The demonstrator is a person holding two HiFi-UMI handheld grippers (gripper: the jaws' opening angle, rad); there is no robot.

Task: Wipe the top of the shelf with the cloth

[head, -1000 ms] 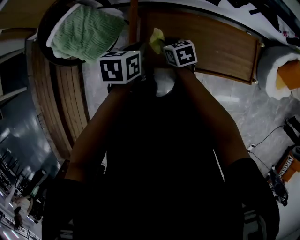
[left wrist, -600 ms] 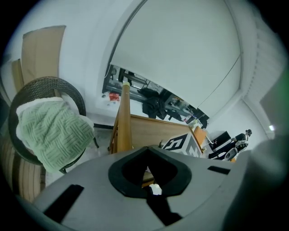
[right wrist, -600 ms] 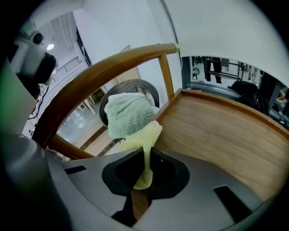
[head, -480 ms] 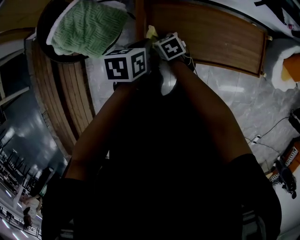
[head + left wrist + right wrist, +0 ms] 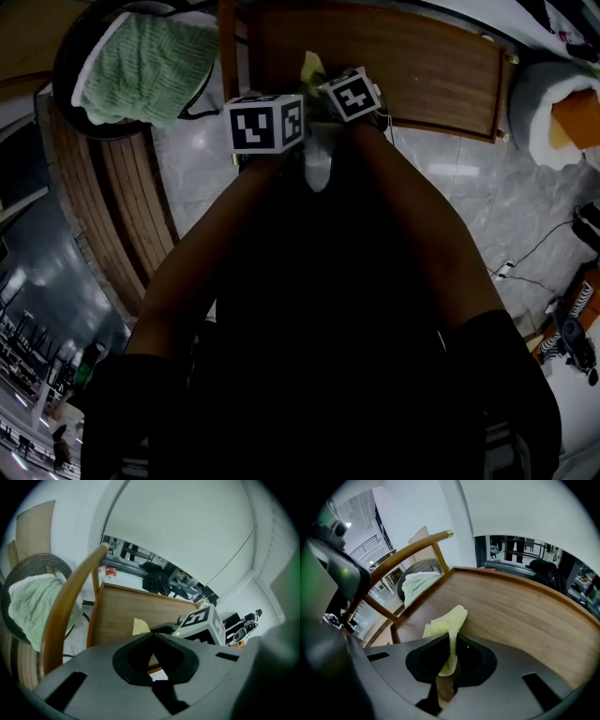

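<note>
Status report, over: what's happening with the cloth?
Right hand-held gripper shut on pale yellow cloth. Left hand-held gripper shut, empty. Brown wooden shelf top bare ahead.

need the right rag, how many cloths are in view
2. A thin yellow cloth clamped in the right gripper; a green knitted towel in the dark round basket. Others may lie under it.

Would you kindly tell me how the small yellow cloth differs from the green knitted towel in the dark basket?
The small yellow cloth is pinched upright between the right gripper's jaws above the wooden shelf top; the green knitted towel lies slumped in the dark round basket. The cloth is thin, smooth and small; the towel is thick, ribbed and much larger. Both are soft fabric.
</note>
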